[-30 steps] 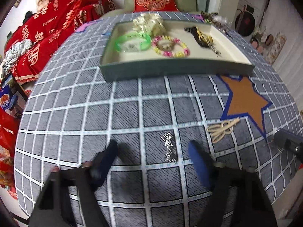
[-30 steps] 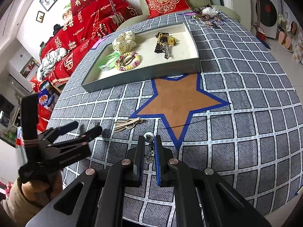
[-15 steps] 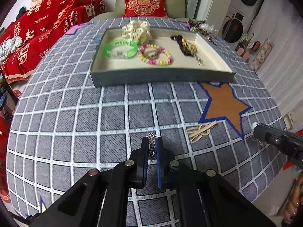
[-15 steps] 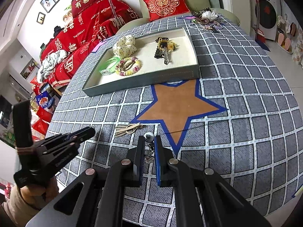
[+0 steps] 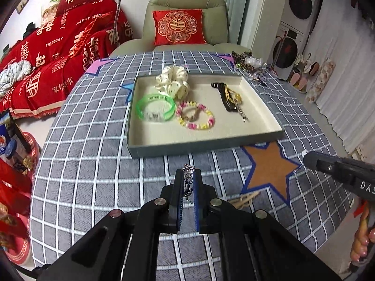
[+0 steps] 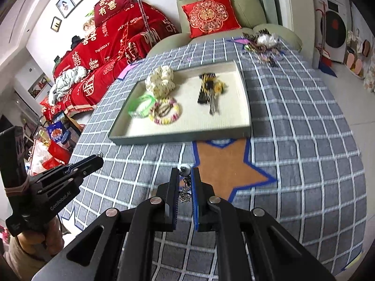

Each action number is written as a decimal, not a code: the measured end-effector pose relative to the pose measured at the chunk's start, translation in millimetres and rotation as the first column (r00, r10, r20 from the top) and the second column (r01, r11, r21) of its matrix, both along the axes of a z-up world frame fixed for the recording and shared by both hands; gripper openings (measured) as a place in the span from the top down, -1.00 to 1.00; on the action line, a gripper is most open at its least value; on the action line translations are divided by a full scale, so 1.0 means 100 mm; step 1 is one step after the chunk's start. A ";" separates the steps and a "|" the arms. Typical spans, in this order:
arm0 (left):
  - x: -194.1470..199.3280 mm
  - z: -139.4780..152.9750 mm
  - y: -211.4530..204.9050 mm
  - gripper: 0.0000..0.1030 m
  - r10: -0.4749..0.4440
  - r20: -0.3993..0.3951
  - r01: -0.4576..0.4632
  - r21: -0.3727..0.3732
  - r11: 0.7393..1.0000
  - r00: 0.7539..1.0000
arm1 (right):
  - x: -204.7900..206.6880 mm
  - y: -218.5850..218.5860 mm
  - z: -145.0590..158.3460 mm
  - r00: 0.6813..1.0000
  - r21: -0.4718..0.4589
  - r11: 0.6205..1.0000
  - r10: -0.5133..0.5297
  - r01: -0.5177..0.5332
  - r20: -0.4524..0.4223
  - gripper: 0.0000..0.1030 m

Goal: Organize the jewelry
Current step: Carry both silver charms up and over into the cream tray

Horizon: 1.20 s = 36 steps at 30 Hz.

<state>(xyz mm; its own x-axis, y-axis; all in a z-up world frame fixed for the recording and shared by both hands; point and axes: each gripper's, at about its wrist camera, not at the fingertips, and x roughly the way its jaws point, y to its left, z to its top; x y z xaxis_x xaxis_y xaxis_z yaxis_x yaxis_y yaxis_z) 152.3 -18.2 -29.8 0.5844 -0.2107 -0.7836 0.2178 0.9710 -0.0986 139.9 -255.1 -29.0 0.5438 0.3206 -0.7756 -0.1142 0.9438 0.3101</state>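
My left gripper (image 5: 188, 171) is shut on a silver chain piece (image 5: 187, 182) and holds it above the checked cloth, in front of the tray (image 5: 204, 144). My right gripper (image 6: 185, 172) is shut on a pearl earring (image 6: 183, 169) with a dangling silver charm, held near the orange star (image 6: 225, 164). The tray holds a green bangle (image 5: 155, 107), a pink-yellow bead bracelet (image 5: 195, 114), a cream scrunchie (image 5: 172, 83) and a black-gold piece (image 5: 230, 99). A beige hair clip (image 5: 243, 200) lies on the cloth near the star.
A heap of more jewelry (image 5: 248, 64) sits at the table's far right corner. A green armchair with a red cushion (image 5: 179, 27) stands behind the table. A red-covered sofa (image 5: 58, 53) is at the left. The table edge drops off at the right.
My left gripper closed on the silver chain and lifted it off the cloth, moving toward the tray. My right gripper, still shut on the earring, rose and moved forward.
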 end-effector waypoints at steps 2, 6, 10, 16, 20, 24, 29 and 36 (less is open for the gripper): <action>0.06 0.02 0.00 0.71 0.000 0.002 0.000 -0.002 1.000 1.000 | 0.06 0.00 0.05 1.000 -0.004 1.000 0.004 -0.003 0.007 0.80; 0.16 0.06 -0.01 0.71 0.000 0.010 0.000 0.002 1.000 1.000 | 0.22 0.00 0.12 1.000 -0.003 1.000 0.010 -0.010 0.014 0.80; 0.33 0.14 0.04 0.71 0.010 0.025 -0.010 -0.001 1.000 1.000 | 0.38 0.01 0.20 1.000 -0.011 1.000 0.015 -0.015 0.023 0.80; 0.67 0.19 0.09 0.71 0.028 0.029 -0.028 -0.008 1.000 0.999 | 0.72 0.00 0.26 1.000 -0.015 1.000 0.023 -0.022 0.018 0.80; 0.90 0.12 0.06 0.71 0.028 0.017 -0.028 0.004 1.000 0.999 | 0.96 0.01 0.23 1.000 -0.003 1.000 0.024 -0.024 0.003 0.80; 1.09 -0.03 0.02 0.71 0.030 -0.023 -0.030 0.003 1.000 0.999 | 1.17 0.03 0.14 1.000 0.003 1.000 0.020 -0.020 -0.021 0.80; 1.25 -0.24 -0.01 0.71 0.032 -0.064 -0.031 0.018 0.999 0.997 | 1.40 0.09 -0.04 0.998 -0.001 1.000 0.025 -0.025 -0.053 0.80; 1.45 -0.45 -0.07 0.71 0.028 -0.109 -0.025 0.035 0.999 0.994 | 1.64 0.22 -0.33 0.993 0.004 0.999 0.039 -0.038 -0.108 0.80</action>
